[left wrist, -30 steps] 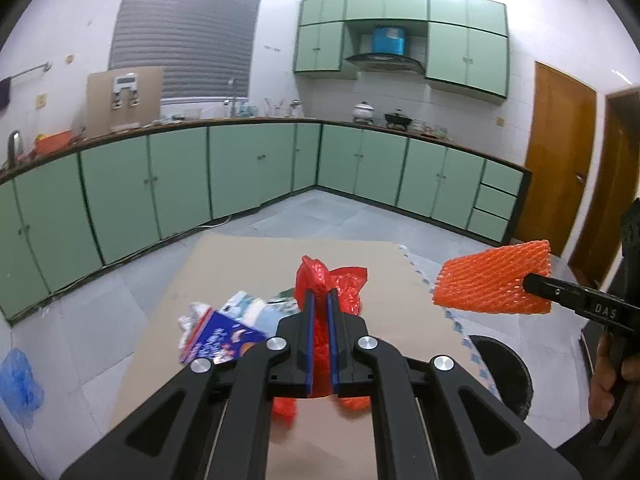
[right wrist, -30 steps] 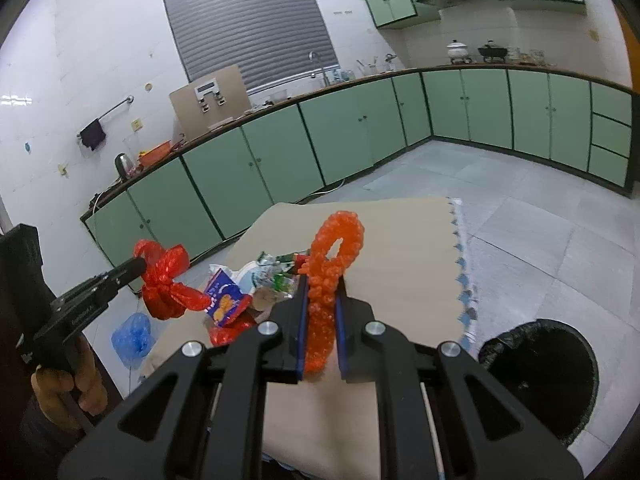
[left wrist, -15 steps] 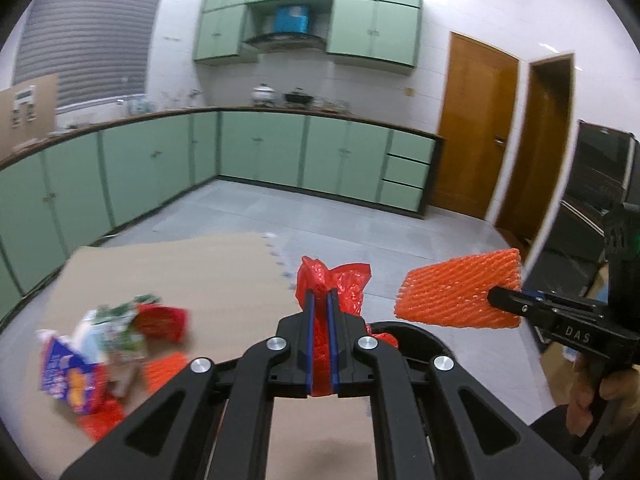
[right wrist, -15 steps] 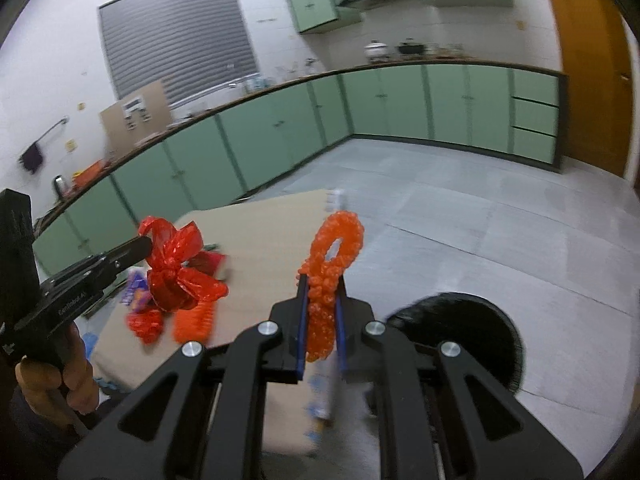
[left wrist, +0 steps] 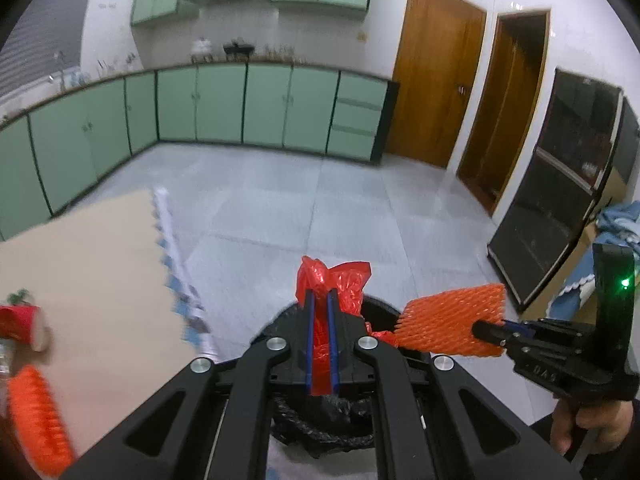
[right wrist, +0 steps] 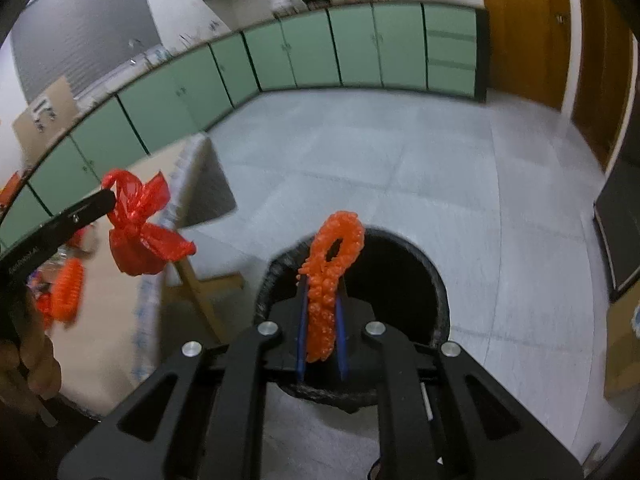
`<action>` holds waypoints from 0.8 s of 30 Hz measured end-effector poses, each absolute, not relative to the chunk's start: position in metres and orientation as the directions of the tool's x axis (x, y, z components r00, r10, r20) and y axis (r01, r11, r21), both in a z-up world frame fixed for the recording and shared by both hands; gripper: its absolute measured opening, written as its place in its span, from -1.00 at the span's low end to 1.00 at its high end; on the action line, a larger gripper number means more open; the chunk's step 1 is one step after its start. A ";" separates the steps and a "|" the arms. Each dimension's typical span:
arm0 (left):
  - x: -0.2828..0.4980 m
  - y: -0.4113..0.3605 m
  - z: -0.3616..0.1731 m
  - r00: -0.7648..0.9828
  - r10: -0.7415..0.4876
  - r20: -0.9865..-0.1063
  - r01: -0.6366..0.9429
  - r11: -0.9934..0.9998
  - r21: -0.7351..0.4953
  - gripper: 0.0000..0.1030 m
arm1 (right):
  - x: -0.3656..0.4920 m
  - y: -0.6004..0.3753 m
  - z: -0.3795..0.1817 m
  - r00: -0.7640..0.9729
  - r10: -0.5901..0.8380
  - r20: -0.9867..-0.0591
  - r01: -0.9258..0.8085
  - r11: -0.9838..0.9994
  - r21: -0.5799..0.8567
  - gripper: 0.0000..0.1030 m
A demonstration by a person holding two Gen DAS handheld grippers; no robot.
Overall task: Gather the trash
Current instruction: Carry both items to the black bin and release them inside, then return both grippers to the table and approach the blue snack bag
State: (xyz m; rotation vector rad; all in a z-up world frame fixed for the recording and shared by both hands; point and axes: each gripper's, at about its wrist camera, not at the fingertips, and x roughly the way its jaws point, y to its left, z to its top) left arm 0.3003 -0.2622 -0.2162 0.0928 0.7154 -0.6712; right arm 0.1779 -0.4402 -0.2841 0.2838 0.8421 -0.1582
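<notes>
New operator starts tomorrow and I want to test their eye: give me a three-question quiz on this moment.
1. What does the left gripper hold?
2. True or false: the right gripper is shut on an orange foam net.
3. What lies below both grippers: A) sink, B) black bin, C) cardboard box?

Key:
1. A crumpled red plastic bag.
2. True.
3. B.

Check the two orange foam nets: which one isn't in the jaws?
The orange foam net on the table, lying loose at the left edge of the left wrist view. The other foam net is clamped in the right gripper over the black bin.
</notes>
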 end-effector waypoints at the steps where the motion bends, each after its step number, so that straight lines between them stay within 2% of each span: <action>1: 0.306 -0.272 -0.226 0.545 -0.527 -0.652 0.597 0.790 -0.139 -0.88 | 0.184 -0.447 -0.299 0.638 -0.028 -0.769 0.258 0.949 0.179 -0.80; 6: 0.342 -0.311 -0.274 0.475 -0.463 -0.749 0.581 0.803 -0.128 -0.88 | 0.217 -0.467 -0.344 0.569 0.012 -0.822 0.302 0.927 0.223 -0.76; 8: 0.346 -0.321 -0.286 0.464 -0.448 -0.764 0.575 0.808 -0.125 -0.81 | 0.227 -0.472 -0.358 0.546 0.018 -0.838 0.312 0.923 0.223 -0.74; 9: 0.347 -0.326 -0.292 0.454 -0.445 -0.772 0.579 0.806 -0.124 -0.76 | 0.231 -0.474 -0.365 0.531 0.021 -0.847 0.317 0.922 0.222 -0.70; 11: 0.341 -0.330 -0.300 0.448 -0.434 -0.782 0.580 0.807 -0.116 -0.50 | 0.237 -0.475 -0.372 0.514 0.009 -0.858 0.329 0.921 0.207 -0.52; 13: 0.342 -0.331 -0.304 0.444 -0.428 -0.787 0.581 0.806 -0.111 -0.38 | 0.239 -0.477 -0.371 0.510 0.006 -0.860 0.337 0.918 0.206 -0.44; 16: 0.343 -0.331 -0.306 0.436 -0.433 -0.789 0.584 0.803 -0.118 -0.35 | 0.234 -0.478 -0.368 0.518 -0.011 -0.856 0.355 0.913 0.202 -0.26; 21: 0.334 -0.305 -0.283 0.471 -0.446 -0.761 0.557 0.820 -0.136 -0.34 | 0.221 -0.478 -0.330 0.566 -0.052 -0.823 0.354 0.917 0.186 -0.19; 24: 0.319 -0.276 -0.260 0.539 -0.443 -0.717 0.525 0.842 -0.125 -0.08 | 0.208 -0.455 -0.294 0.628 -0.082 -0.774 0.302 0.942 0.145 0.11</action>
